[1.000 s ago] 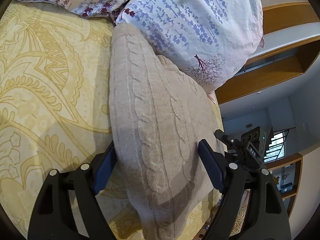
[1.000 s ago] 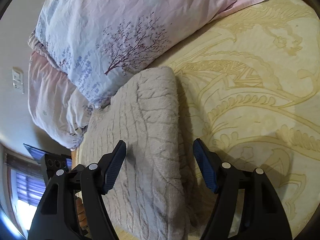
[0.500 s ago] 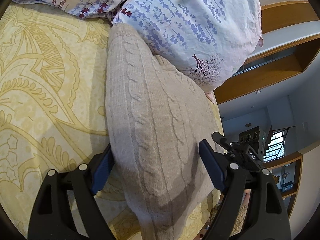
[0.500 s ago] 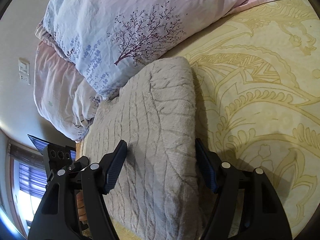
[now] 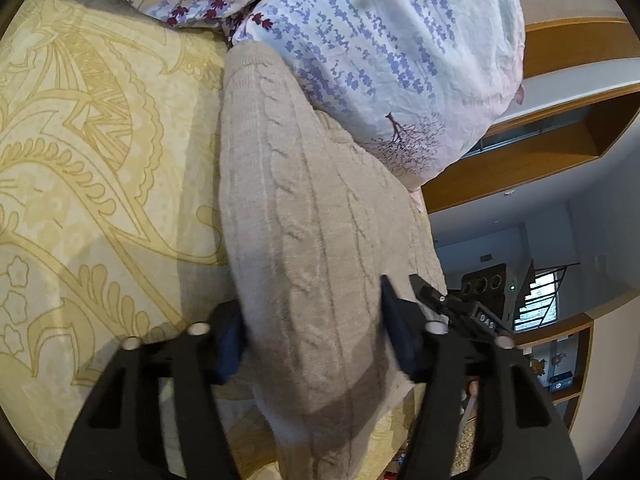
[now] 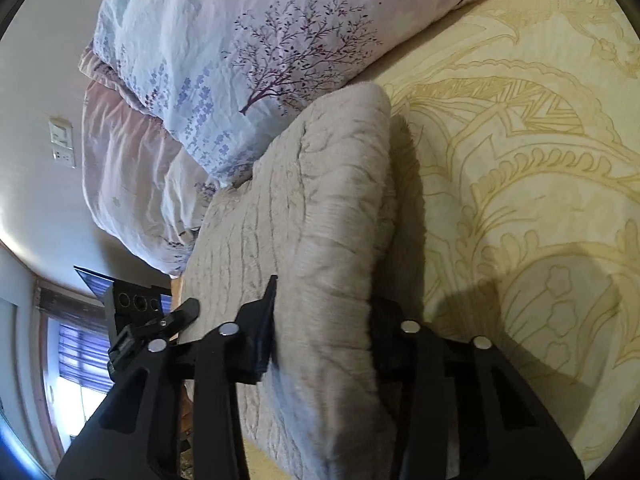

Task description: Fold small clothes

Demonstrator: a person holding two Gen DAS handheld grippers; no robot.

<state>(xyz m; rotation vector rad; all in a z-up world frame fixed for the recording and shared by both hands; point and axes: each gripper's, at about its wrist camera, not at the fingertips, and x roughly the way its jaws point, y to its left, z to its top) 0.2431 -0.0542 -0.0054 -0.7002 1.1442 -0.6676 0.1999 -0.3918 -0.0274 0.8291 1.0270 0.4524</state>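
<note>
Left gripper (image 5: 312, 344) pinches the sweater (image 5: 304, 208) edge; right gripper (image 6: 320, 332) clamps a thick fold. Sweater lies on the bedspread (image 6: 520, 160), touching the pillow (image 6: 240, 48). Lift both corners evenly, fold away from pillow.

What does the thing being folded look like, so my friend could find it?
Look on the yellow bedspread, just below the flowery pillow. There lies a folded sweater, beige and cable-knit, the only plain, unprinted cloth here.

One folded sweater (image 5: 304, 240), two pillows (image 6: 240, 48), one bedspread (image 5: 80, 160), two hand-held grippers (image 5: 312, 344).
</note>
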